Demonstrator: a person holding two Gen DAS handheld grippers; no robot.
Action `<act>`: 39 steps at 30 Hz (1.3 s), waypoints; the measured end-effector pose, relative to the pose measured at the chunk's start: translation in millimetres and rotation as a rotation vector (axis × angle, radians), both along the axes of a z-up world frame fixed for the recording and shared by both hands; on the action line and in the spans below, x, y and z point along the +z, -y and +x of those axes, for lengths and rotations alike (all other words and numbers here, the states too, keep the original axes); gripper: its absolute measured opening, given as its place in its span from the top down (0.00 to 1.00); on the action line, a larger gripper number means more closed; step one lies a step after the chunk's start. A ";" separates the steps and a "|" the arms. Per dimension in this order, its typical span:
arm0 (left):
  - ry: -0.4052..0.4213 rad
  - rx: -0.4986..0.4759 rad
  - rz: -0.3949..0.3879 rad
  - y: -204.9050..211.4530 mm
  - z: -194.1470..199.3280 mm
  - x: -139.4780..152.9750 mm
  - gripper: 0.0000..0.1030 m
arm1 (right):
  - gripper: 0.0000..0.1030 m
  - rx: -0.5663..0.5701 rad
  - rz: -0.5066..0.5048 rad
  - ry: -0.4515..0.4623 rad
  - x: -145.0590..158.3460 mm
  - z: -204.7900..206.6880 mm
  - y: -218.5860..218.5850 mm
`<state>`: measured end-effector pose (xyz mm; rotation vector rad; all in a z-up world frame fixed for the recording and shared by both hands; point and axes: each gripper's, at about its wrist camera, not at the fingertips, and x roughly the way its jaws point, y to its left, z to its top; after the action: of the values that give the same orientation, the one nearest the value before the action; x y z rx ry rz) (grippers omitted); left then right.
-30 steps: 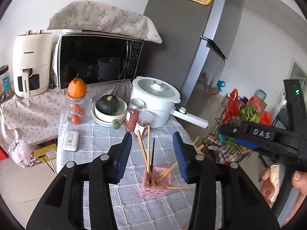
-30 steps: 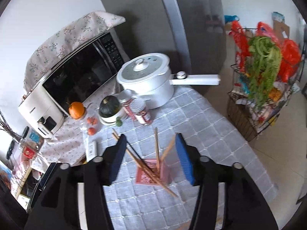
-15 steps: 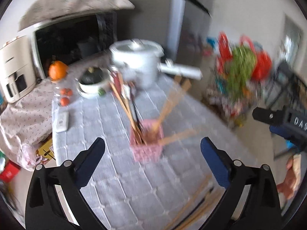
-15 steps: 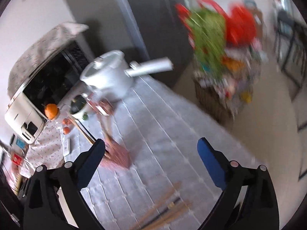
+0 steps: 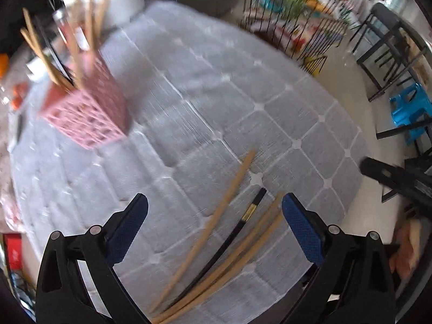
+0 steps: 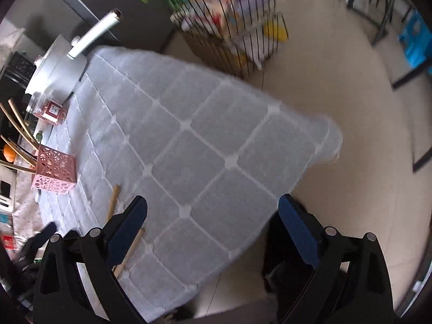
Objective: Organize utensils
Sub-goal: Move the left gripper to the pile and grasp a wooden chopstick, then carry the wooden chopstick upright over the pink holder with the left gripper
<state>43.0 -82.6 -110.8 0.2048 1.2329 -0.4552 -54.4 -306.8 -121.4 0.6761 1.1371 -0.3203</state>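
Note:
A pink perforated holder [image 5: 86,113] with several wooden chopsticks standing in it sits at the far left of the grey checked tablecloth [image 5: 216,86]. It also shows in the right wrist view [image 6: 55,172]. Several loose chopsticks [image 5: 232,245], wooden ones and a black one, lie on the cloth near the front edge. My left gripper [image 5: 214,216] is open and empty just above them. My right gripper [image 6: 213,216] is open and empty over the table's right corner, with one wooden chopstick [image 6: 113,198] beside its left finger.
A white pot with a long handle [image 6: 59,62] and a red-filled jar [image 6: 51,109] stand at the back of the table. A wire rack of groceries [image 6: 229,27] stands on the floor beyond. Black chairs [image 5: 388,43] and a blue stool [image 5: 410,113] are at right.
Both grippers have opened wide, swung right and tipped down from the pink holder toward the table's front. The loose chopsticks now lie between my left fingers.

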 end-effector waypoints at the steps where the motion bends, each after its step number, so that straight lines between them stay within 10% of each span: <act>1: -0.031 0.005 -0.002 5.5 6.0 -8.3 0.17 | 0.08 0.019 0.047 0.017 -0.2 -0.3 1.8; 5: -0.143 0.008 -0.014 18.8 24.4 -31.9 0.49 | 0.08 0.031 0.085 0.008 -5.3 -3.4 4.7; 12: -0.115 -0.014 0.054 33.9 33.3 -46.7 0.57 | 0.08 0.047 0.204 -0.010 -15.5 -0.2 2.7; 17: -0.060 -0.037 0.104 38.0 29.4 -46.8 0.86 | 0.08 0.049 0.234 -0.016 -18.2 3.4 0.0; 26: 0.045 0.045 0.082 -21.3 13.1 -32.5 0.91 | 0.10 0.110 0.250 -0.001 -15.6 7.7 -23.7; 39: 0.227 0.104 -0.071 -87.5 -30.1 44.8 0.93 | 0.65 0.138 0.254 -0.076 -38.4 22.8 -107.9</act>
<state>12.9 4.9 -65.9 0.1275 0.9981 -0.3739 -31.6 -198.9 -159.8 0.8085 1.3035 -0.0854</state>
